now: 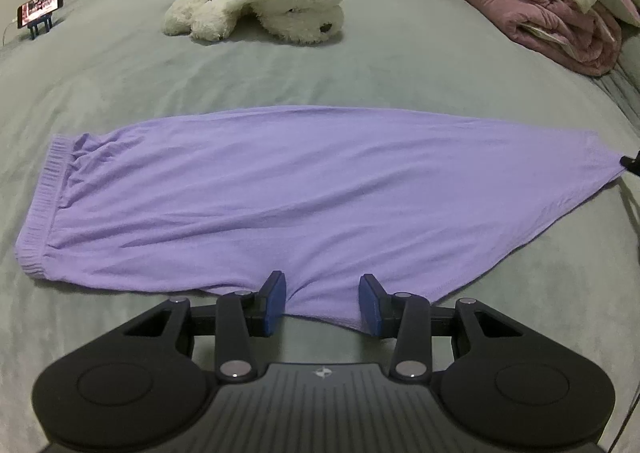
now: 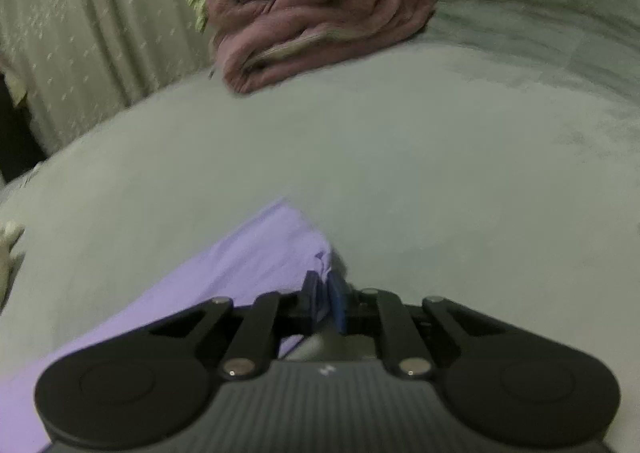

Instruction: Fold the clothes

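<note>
A lilac garment (image 1: 280,193) lies flat across the grey-green bed (image 1: 320,73), with its elastic waistband (image 1: 44,189) at the left. My left gripper (image 1: 322,299) is open at the garment's near edge, and a fold of the hem lies between its blue pads (image 1: 276,299) without being pinched. The garment's far right corner is pulled to a point. My right gripper (image 1: 631,162) holds that corner. In the blurred right wrist view the right gripper (image 2: 323,289) is shut on the lilac cloth (image 2: 240,261).
A white plush dog (image 1: 260,1) lies at the back of the bed. A phone on a stand (image 1: 40,11) is at the back left. A pile of pink and green bedding (image 1: 560,13) (image 2: 320,21) sits at the back right.
</note>
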Motion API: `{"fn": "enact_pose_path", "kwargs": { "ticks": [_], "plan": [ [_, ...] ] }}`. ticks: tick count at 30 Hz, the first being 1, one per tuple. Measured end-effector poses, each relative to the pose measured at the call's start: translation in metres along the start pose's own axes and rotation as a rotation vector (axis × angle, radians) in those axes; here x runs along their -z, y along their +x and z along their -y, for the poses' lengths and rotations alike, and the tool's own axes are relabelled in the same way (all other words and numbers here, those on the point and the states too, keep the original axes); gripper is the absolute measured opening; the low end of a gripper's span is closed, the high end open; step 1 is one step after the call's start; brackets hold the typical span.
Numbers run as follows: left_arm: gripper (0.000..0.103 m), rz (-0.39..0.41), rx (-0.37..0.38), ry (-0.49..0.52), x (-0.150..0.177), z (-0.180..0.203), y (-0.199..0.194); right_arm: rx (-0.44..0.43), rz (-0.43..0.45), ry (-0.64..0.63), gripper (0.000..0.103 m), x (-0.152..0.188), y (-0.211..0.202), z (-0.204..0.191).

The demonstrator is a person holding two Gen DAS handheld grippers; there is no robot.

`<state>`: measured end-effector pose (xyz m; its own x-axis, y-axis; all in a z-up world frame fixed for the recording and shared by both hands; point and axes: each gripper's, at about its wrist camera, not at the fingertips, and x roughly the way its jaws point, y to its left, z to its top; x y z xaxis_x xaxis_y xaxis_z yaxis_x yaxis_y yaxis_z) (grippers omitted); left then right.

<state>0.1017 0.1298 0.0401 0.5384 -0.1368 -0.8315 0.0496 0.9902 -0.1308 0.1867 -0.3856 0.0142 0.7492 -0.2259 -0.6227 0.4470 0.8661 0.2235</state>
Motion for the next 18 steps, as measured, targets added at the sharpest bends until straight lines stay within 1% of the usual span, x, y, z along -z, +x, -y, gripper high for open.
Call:
{"fn": "enact_pose_path", "kwargs": {
  "ticks": [4,5,7,9,11,13,16,18],
  "plan": [
    [0.040,-0.009,-0.005,0.019,0.001,0.003,0.000,0.009,0.004,-0.055,0.008,0.003,-0.001,-0.003],
    [0.040,-0.011,-0.007,0.024,0.001,0.004,0.000,0.026,-0.017,-0.076,0.008,0.006,0.005,-0.004],
    [0.040,-0.017,-0.008,0.034,0.002,0.005,-0.001,0.029,-0.019,-0.083,0.009,0.013,0.010,-0.002],
    [0.040,-0.022,-0.006,0.040,0.002,0.005,-0.001,0.006,-0.025,-0.028,0.010,0.012,0.009,0.004],
    [0.040,-0.025,-0.002,0.039,0.001,0.004,-0.001,-0.021,-0.034,0.053,0.017,0.007,0.005,0.013],
    [0.040,-0.026,-0.003,0.039,0.001,0.004,-0.001,-0.015,-0.006,0.098,0.017,0.006,-0.003,0.022],
    [0.040,-0.026,-0.010,0.050,0.002,0.006,-0.001,-0.014,-0.003,0.109,0.017,0.005,-0.005,0.026],
    [0.040,-0.026,-0.002,0.044,0.002,0.005,-0.001,-0.022,-0.003,0.080,0.018,0.002,-0.003,0.021]
  ]
}}
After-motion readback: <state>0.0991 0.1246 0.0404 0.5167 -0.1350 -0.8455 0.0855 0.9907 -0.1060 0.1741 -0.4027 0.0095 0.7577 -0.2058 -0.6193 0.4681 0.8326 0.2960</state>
